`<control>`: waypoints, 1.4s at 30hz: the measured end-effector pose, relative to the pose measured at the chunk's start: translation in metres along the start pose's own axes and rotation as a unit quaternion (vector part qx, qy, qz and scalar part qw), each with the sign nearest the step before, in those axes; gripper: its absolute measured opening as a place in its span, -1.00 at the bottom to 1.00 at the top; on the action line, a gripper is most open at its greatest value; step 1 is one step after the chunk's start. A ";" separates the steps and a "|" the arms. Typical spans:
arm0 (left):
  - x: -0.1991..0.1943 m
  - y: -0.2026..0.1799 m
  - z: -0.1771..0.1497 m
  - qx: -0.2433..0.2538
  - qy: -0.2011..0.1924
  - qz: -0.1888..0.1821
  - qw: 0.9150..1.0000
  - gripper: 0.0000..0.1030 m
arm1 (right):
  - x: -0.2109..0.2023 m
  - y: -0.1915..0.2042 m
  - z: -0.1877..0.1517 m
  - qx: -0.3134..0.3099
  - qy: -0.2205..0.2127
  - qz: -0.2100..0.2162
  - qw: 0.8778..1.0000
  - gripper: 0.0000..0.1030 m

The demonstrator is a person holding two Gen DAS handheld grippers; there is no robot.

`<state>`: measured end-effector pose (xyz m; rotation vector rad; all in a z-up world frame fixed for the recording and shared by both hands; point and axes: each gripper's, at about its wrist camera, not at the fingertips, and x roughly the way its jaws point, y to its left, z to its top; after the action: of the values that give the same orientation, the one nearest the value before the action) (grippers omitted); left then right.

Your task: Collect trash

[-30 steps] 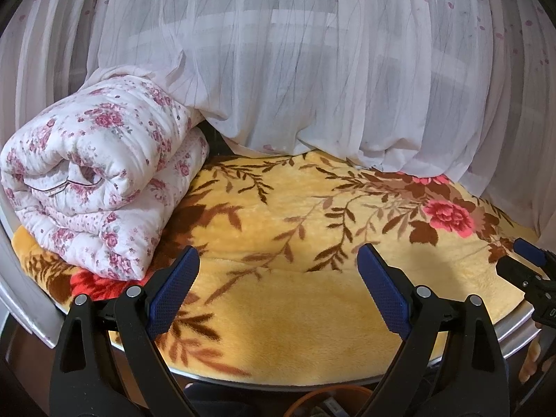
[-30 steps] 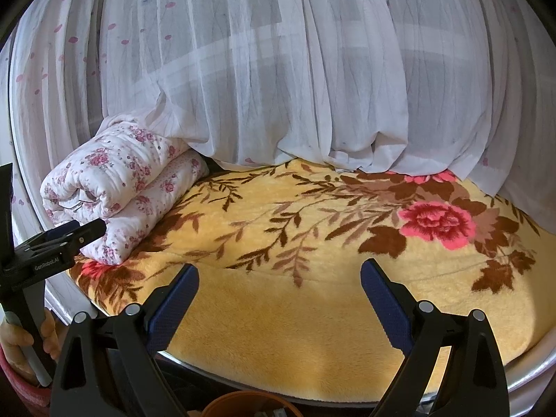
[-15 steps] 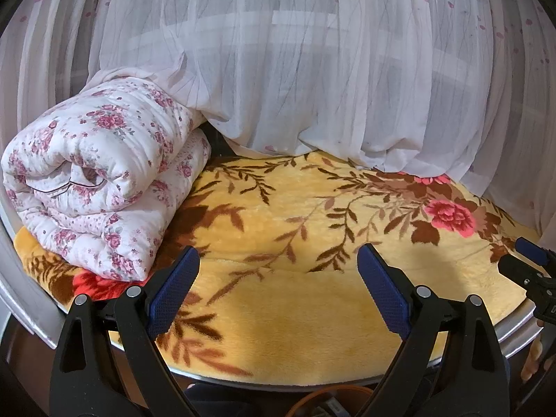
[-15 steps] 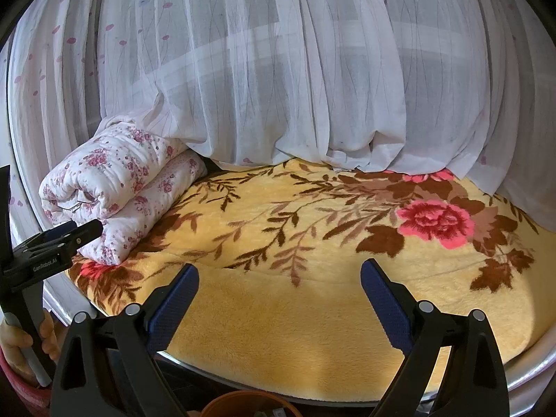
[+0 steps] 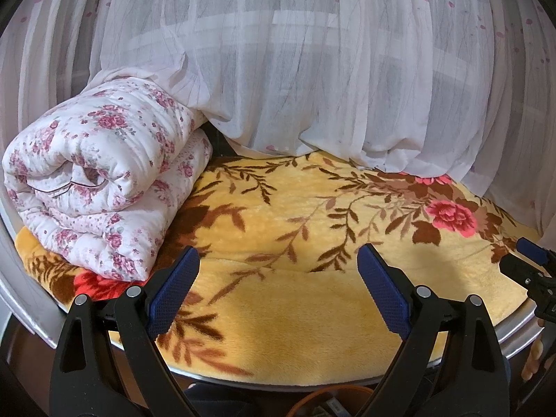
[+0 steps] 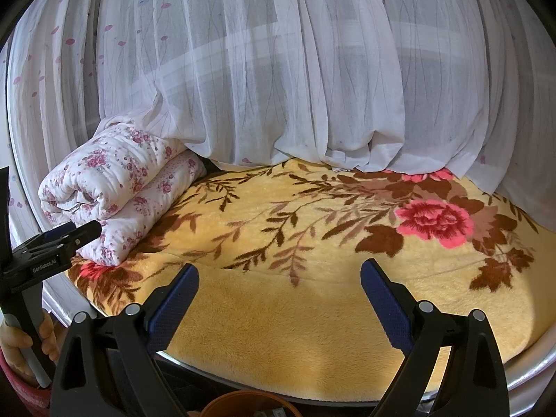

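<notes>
Comparing with a second ago: little changed; left tongs [image 5: 278,285] and right tongs [image 6: 279,295] gape wide, empty, over blanket [image 5: 312,299]; we see no trash, bin rim [image 6: 243,403] near

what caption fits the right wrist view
Open right gripper over a yellow floral blanket, rolled quilt at left.

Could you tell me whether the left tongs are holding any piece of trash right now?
No, the left tongs stand open and empty above the yellow floral blanket.
</notes>
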<state>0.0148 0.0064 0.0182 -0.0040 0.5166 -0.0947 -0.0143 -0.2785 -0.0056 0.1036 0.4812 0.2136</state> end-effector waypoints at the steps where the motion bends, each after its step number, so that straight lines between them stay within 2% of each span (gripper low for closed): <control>1: 0.000 -0.002 0.000 0.001 0.001 -0.002 1.000 0.74 | 0.000 0.000 0.000 0.000 0.000 0.000 1.000 0.80; 14: 0.002 -0.001 0.001 0.000 0.000 -0.012 1.000 0.74 | 0.002 -0.005 -0.005 0.003 0.005 -0.002 1.000 0.80; 21: 0.001 -0.006 0.001 0.009 -0.009 -0.001 1.000 0.74 | 0.003 -0.004 -0.004 0.003 0.004 -0.002 1.000 0.80; 42: -0.006 -0.002 -0.002 -0.020 -0.007 0.021 1.000 0.78 | 0.002 -0.006 -0.005 0.002 0.000 -0.006 1.000 0.85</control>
<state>0.0082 0.0048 0.0197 -0.0331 0.5051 -0.0427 -0.0141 -0.2832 -0.0117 0.1053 0.4828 0.2013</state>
